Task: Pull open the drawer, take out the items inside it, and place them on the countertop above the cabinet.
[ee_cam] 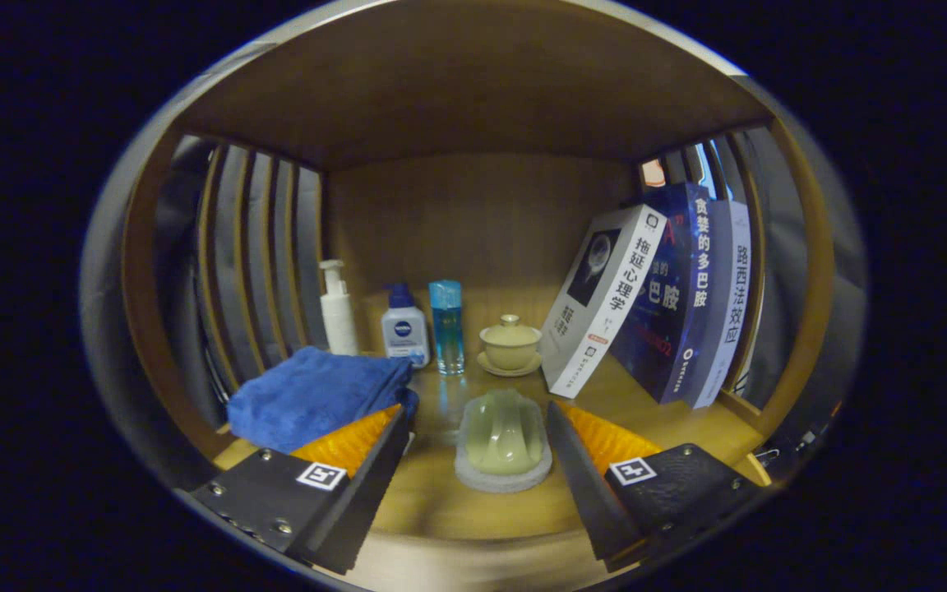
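Lying flat on the desk [441,510] between the released jaws of the gripper [473,436], the pale green soap dish [502,436] is seen, apparently set down from the drawer, with a blue towel [313,395] at ten o'clock.

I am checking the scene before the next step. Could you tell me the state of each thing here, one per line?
gripper: open, fingers either side of the green piece
green piece: resting on a round pad, between the fingers, not gripped
blue towel: folded, lying flat
pump bottle: upright
lidded cup: lid on, on saucer
books: leaning
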The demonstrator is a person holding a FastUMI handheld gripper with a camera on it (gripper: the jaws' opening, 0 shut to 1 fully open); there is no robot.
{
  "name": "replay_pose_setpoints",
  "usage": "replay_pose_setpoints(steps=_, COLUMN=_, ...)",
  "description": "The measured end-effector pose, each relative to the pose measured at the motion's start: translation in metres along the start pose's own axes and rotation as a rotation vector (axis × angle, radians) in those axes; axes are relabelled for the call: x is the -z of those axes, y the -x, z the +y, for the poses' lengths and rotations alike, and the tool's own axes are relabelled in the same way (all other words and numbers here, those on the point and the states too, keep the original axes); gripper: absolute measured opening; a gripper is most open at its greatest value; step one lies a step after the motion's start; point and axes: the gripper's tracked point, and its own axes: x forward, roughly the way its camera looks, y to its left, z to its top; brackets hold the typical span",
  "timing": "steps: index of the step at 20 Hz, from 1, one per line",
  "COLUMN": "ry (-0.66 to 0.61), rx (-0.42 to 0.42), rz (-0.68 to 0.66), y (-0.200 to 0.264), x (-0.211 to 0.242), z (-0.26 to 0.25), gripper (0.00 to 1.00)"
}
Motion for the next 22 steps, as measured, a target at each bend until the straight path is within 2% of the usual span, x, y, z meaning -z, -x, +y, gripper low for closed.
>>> replay_pose_setpoints(steps=4, ry=0.009, rx=-0.026, rz=-0.054, y=0.06, x=-0.018, z=0.007, gripper=1.0)
replay_pose_setpoints(steps=8, ry=0.064, rx=-0.014, rz=-0.069, y=0.124, x=-0.017, z=0.002, gripper=1.0)
replay_pose_setpoints(steps=11, ry=0.057, rx=-0.044, rz=-0.112, y=0.173, x=-0.019, z=0.007, gripper=1.0)
replay_pose_setpoints(steps=17, ry=0.016, rx=-0.059, rz=-0.116, y=0.258, x=0.009, z=0.001, gripper=1.0)
replay_pose_setpoints(steps=22, ry=-0.028, rx=-0.061, rz=-0.091, y=0.302, x=0.04, z=-0.005, gripper=1.0)
